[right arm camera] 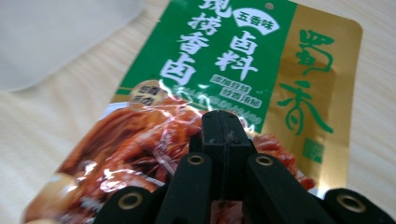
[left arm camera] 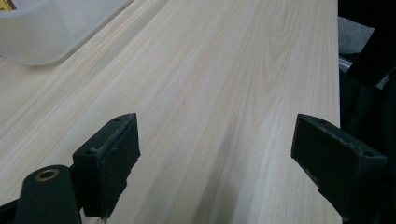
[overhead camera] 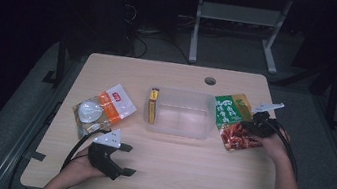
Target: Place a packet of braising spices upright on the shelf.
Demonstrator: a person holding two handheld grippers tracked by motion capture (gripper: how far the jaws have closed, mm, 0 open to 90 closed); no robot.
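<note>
My right gripper (right arm camera: 223, 126), jaws pressed together over the green seasoning packet's (overhead camera: 232, 120) near end, sits at the clear bin's (overhead camera: 179, 126) three o'clock; my left gripper (overhead camera: 119, 159), jaws wide apart, idles farther off.

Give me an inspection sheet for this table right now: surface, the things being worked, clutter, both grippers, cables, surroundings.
Surface: light wooden table, with a round hole near its far edge.
Job's things: green and gold snack pouch lying flat right of the clear plastic bin; a yellow box stands in the bin's left end.
Clutter: orange and white pouch left of the bin.
Grippers: left gripper open, low over bare table; right gripper shut, over the snack pouch; a grip cannot be told.
Cables: black cable trails from each gripper toward the person.
Surroundings: dark room, white table legs and cords on the floor behind.
</note>
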